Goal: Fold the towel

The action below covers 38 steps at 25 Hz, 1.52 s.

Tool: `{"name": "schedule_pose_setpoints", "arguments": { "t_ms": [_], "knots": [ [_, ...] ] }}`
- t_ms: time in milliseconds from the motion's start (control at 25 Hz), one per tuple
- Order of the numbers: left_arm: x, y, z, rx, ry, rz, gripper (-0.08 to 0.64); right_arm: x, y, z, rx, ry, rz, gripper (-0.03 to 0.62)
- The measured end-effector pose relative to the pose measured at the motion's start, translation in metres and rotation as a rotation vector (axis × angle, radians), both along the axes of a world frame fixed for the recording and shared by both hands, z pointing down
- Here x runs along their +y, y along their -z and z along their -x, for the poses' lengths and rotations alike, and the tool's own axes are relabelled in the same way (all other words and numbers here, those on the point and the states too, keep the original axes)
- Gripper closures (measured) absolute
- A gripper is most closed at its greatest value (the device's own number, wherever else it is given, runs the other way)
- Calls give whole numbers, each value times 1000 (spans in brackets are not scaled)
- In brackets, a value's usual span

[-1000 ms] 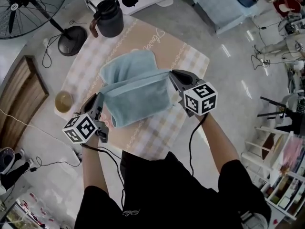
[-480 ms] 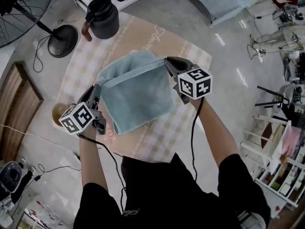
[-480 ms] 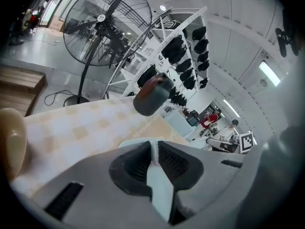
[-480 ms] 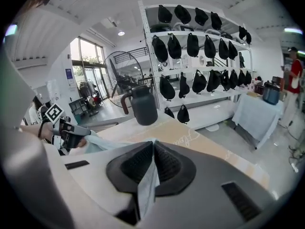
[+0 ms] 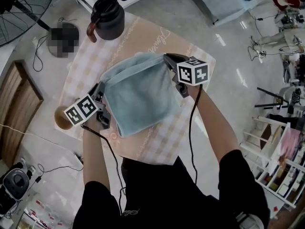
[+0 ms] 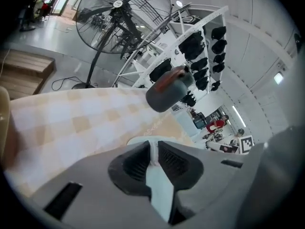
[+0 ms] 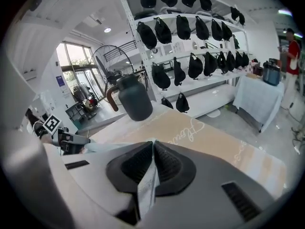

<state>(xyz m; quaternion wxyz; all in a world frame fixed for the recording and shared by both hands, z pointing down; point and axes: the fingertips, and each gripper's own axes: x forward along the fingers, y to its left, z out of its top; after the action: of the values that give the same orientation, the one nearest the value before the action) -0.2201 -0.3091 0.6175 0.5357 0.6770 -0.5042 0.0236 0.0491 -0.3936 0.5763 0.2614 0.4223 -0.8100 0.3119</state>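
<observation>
Here we pinch the light blue terry towel point(image 5: 140, 97) at two corners, left gripper point(image 5: 102, 90) clamped tight on the nine o'clock corner, right gripper point(image 5: 168, 61) on the two o'clock one. The towel spreads doubled over the middle of the checked beige tablecloth point(image 5: 152, 35).

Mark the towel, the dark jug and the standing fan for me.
towel point(image 5: 140, 97): head view, middle of its top layer.
dark jug point(image 5: 108, 20): head view, on its body.
standing fan point(image 6: 117, 5): left gripper view, on its hub.
</observation>
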Motion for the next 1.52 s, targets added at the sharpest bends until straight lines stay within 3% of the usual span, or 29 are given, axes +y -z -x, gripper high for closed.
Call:
{"name": "schedule_pose_setpoints", "arguments": {
  "t_ms": [120,240,320,400,440,560,680,800,1000,1320,1520],
  "knots": [
    [-7,-7,3,66,55,21,514,-6,-11,3,-4,-19,33,577],
    [-14,-11,5,73,68,22,497,-13,-19,3,-23,-56,58,577],
    [-17,-11,4,81,60,17,455,-17,-21,2,-41,-92,62,577],
    [-21,-8,2,91,54,5,364,-22,-19,2,-56,-111,52,575],
    [-22,-5,3,88,53,-4,320,-24,-17,3,-61,-108,43,559],
    [-24,7,7,61,45,-46,293,-30,-10,7,-85,-93,24,370],
    [-22,20,7,-6,-5,-105,291,-26,1,10,-95,-50,1,360],
    [-7,21,2,-90,-81,-126,291,-7,1,8,-55,0,-7,360],
    [37,16,-6,-126,-110,-111,291,40,-10,-13,-11,52,13,360],
    [120,11,-33,-158,-188,-119,291,131,-33,-55,-78,34,77,360],
    [167,3,-51,-207,-224,-105,291,185,-50,-69,-70,78,109,360]
  ]
}}
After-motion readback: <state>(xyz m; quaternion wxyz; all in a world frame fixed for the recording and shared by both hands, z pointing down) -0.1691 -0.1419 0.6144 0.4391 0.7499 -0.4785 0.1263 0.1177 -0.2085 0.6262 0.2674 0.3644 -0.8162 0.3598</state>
